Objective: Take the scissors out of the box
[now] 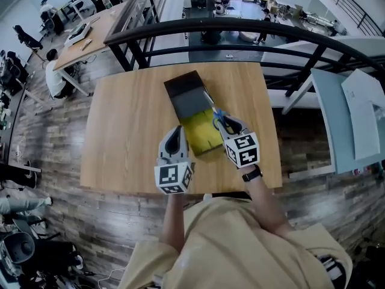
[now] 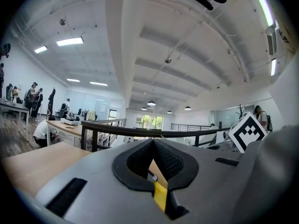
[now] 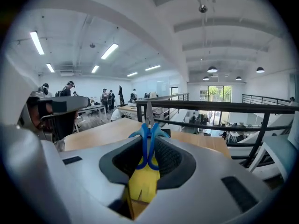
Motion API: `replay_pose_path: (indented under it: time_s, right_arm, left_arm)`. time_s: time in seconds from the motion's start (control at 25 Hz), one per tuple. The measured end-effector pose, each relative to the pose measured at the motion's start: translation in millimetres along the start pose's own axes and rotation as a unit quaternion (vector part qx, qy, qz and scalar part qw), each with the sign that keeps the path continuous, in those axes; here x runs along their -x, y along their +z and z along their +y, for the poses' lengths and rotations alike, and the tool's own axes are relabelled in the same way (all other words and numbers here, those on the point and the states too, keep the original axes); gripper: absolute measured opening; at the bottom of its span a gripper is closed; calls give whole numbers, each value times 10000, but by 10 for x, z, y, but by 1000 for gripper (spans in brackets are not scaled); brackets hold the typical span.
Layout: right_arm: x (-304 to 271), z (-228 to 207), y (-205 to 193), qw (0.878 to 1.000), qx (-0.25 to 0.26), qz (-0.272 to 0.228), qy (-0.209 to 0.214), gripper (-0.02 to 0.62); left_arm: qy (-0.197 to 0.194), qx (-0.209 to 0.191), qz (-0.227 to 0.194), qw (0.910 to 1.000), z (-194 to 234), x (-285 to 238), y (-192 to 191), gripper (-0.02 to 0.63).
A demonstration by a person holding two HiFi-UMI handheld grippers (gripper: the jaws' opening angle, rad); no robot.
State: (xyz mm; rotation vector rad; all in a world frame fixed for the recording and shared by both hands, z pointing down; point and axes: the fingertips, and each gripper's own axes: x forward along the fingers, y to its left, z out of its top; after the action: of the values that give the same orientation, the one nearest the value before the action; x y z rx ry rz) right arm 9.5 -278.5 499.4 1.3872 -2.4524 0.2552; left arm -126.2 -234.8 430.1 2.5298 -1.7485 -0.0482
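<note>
An open box [image 1: 203, 136] with a yellow inside and a black lid [image 1: 187, 94] folded back lies in the middle of the wooden table [image 1: 126, 131]. My right gripper [image 1: 228, 125] hovers over the box's right edge, shut on blue-handled scissors [image 1: 219, 120]. In the right gripper view the blue handles [image 3: 148, 141] sit between the pads and the blades point forward, with the yellow box below. My left gripper [image 1: 175, 135] is beside the box's left edge. Its fingertips meet in the left gripper view [image 2: 153, 143] with nothing seen between them.
A black railing [image 1: 240, 26] runs just behind the table's far edge. A grey-blue table [image 1: 346, 122] with papers stands to the right. People sit at desks on the lower floor at far left. The wood around the box is bare.
</note>
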Motion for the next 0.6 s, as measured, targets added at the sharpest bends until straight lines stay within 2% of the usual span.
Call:
replay_pose_path:
  time_s: [0.36, 0.6]
  right_arm:
    - [310, 24, 528, 9968, -104, -795, -58, 84]
    - [440, 103, 721, 9937, 173, -1109, -84, 84]
  left_arm:
    - [71, -29, -201, 9998, -14, 94, 217, 12]
    - [129, -97, -355, 9992, -16, 145, 340, 12]
